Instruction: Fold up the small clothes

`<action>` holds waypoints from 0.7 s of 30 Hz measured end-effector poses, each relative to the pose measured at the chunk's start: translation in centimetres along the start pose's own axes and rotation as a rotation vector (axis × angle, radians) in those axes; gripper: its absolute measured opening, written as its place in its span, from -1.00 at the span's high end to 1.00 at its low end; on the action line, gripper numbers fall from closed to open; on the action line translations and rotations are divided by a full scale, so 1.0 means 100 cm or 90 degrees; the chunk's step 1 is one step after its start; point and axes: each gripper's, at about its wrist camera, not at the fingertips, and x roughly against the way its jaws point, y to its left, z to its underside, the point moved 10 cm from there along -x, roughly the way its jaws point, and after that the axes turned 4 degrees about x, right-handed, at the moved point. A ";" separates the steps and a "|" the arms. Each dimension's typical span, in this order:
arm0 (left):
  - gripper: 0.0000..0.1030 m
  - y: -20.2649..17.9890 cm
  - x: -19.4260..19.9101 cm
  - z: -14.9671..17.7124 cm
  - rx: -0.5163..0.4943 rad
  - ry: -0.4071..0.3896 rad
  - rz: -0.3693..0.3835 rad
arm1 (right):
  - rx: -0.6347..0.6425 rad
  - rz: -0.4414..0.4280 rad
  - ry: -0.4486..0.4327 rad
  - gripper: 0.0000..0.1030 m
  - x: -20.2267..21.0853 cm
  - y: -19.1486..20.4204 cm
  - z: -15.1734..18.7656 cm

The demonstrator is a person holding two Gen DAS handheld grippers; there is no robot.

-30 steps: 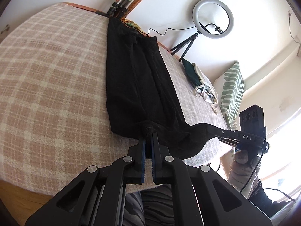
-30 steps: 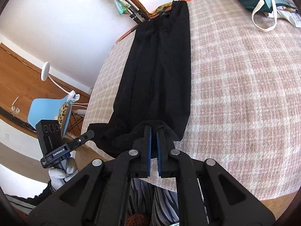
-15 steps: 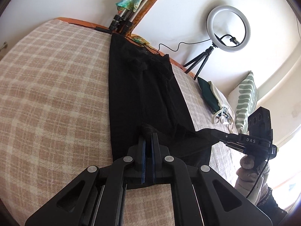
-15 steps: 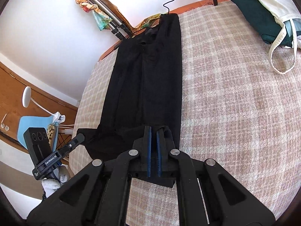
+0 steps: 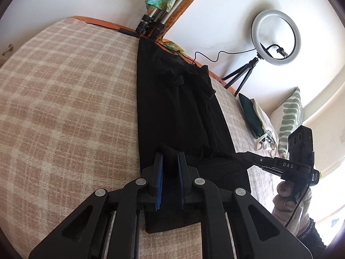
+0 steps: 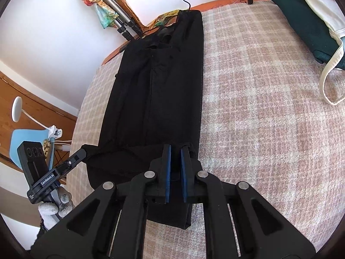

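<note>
Black trousers (image 5: 176,108) (image 6: 159,86) lie lengthwise on a pink plaid blanket (image 5: 64,108) (image 6: 258,108). Their near end is folded forward onto the rest, so a doubled layer lies under both grippers. My left gripper (image 5: 170,156) (image 6: 85,151) is at the fold's left corner. Its jaws are opening, with a loose hump of black cloth standing between the blue pads. My right gripper (image 6: 175,149) (image 5: 245,157) is at the right corner. Its jaws are opening too, with cloth lying slack in the gap. Gloved hands hold both tools.
A ring light on a small tripod (image 5: 276,36) and tripod legs (image 5: 151,26) stand past the bed's far edge. A dark green cloth with a cream bag (image 6: 306,21) and a striped pillow (image 5: 291,116) lie to the right. A blue chair (image 6: 23,138) stands off the left side.
Both grippers carried the trousers' near end forward over the garment and lowered it there. Their pads, pressed together before, now stand slightly apart.
</note>
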 end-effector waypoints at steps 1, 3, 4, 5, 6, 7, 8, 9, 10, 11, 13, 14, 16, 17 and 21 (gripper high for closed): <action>0.63 0.001 0.004 -0.004 0.002 -0.007 0.002 | 0.000 0.002 -0.008 0.58 0.006 -0.001 0.000; 0.58 -0.001 0.015 -0.010 -0.006 -0.026 0.015 | 0.012 0.011 -0.033 0.22 0.020 -0.001 -0.001; 0.58 -0.003 0.021 -0.011 -0.020 -0.033 0.013 | 0.023 0.014 -0.046 0.16 0.027 0.000 -0.001; 0.57 -0.006 0.026 -0.010 -0.041 -0.035 0.011 | 0.034 0.014 -0.052 0.16 0.034 0.003 0.000; 0.57 -0.009 0.029 -0.007 -0.062 -0.034 0.010 | 0.046 0.008 -0.055 0.16 0.039 0.006 0.002; 0.57 -0.013 0.032 -0.003 -0.083 -0.031 0.011 | 0.062 -0.002 -0.050 0.16 0.042 0.011 0.006; 0.57 -0.017 0.032 0.004 -0.106 -0.021 0.013 | 0.080 -0.011 -0.037 0.17 0.041 0.016 0.012; 0.57 -0.021 0.029 0.012 -0.129 -0.004 0.012 | 0.098 -0.014 -0.024 0.22 0.039 0.021 0.019; 0.57 -0.024 0.025 0.022 -0.151 0.017 0.006 | 0.117 -0.014 -0.005 0.39 0.034 0.025 0.026; 0.57 -0.025 0.020 0.030 -0.170 0.036 -0.002 | 0.135 -0.015 0.019 0.57 0.026 0.029 0.034; 0.57 -0.022 0.009 0.043 -0.192 0.068 -0.018 | 0.165 -0.010 0.056 0.63 0.010 0.033 0.049; 0.57 -0.020 0.004 0.046 -0.194 0.079 -0.022 | 0.176 -0.002 0.067 0.63 0.003 0.034 0.054; 0.58 -0.014 -0.006 0.048 -0.192 0.095 -0.031 | 0.192 0.011 0.080 0.63 -0.009 0.034 0.057; 0.58 -0.013 -0.009 0.047 -0.193 0.099 -0.033 | 0.194 0.014 0.082 0.63 -0.013 0.033 0.056; 0.58 -0.013 -0.018 0.033 -0.218 0.089 -0.053 | 0.192 0.017 0.076 0.63 -0.018 0.030 0.042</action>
